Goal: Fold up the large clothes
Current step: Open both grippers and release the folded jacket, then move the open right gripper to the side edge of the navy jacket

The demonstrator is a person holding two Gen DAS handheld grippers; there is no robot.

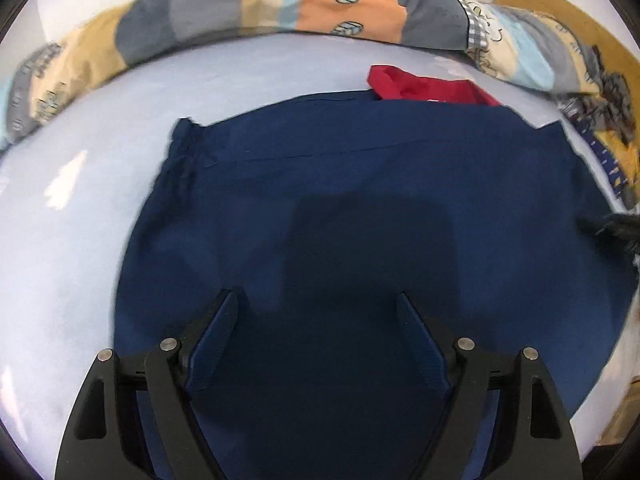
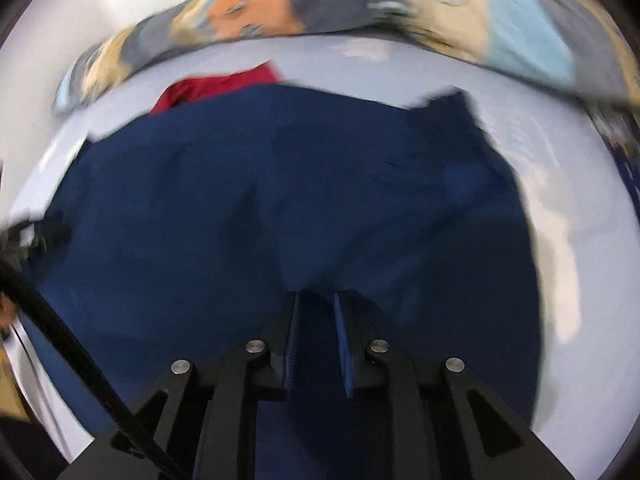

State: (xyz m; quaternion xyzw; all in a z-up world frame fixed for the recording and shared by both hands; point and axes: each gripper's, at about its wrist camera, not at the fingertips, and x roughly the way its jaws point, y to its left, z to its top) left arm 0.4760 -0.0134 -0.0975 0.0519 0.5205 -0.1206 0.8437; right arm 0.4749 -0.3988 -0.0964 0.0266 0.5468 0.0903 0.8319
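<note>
- Bed [image 1: 72, 208]: pale sheet; patterned quilt [image 1: 224, 4] bunched along the far edge.
- Navy garment [image 1: 360, 200]: lay spread flat mid-bed, overlapping a red garment [image 1: 420, 88] behind it. Judged an early fold stage; the next move calls for gripping an edge.
- Left hand-held gripper [image 1: 316, 300]: hovered low over the near hem, fingers wide apart, empty.
- Right hand-held gripper [image 2: 316, 300]: fingers nearly together; whether cloth was pinched, cannot tell through blur.

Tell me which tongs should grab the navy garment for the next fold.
Left, probably. The left tongs are wide open over the navy garment. The right tongs are nearly closed; whether they pinch cloth is unclear.
</note>
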